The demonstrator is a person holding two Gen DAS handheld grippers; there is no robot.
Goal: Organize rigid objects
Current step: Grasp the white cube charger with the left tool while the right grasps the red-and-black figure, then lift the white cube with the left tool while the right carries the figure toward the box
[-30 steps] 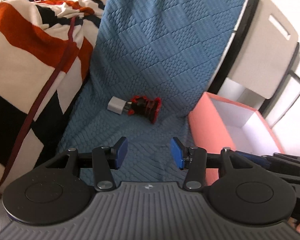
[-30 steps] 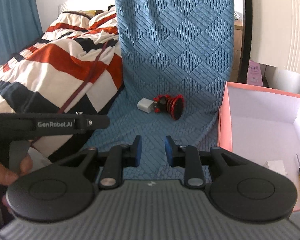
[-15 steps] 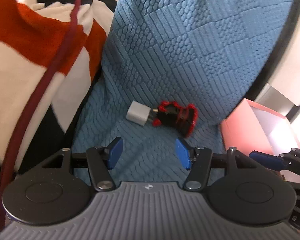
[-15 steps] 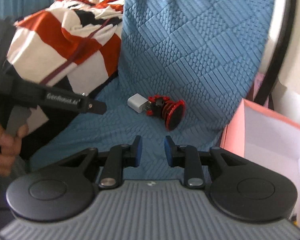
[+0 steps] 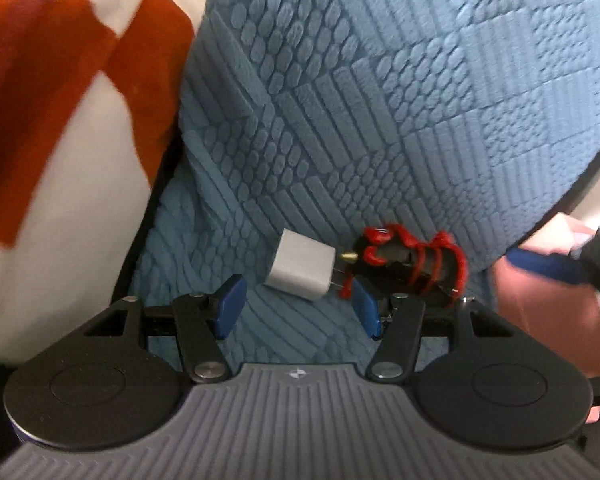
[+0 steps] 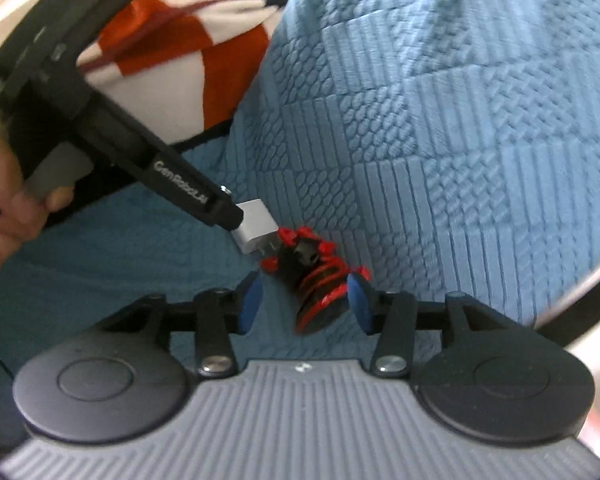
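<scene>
Right claw (image 6: 302, 304) is opening, pads straddling the red-and-black gadget (image 6: 318, 286) on the blue quilted cover (image 6: 440, 152), not pinching yet; left claw (image 5: 297, 308) gapes before the white charger cube (image 5: 302, 264); both look light and rigid, probably; I'd grab the gadget's ribbed middle, the cube's flat sides.

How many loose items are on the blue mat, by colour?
White: 1, the charger
Red and black: 1, the spring part
Total: 2, both on the mat
</scene>
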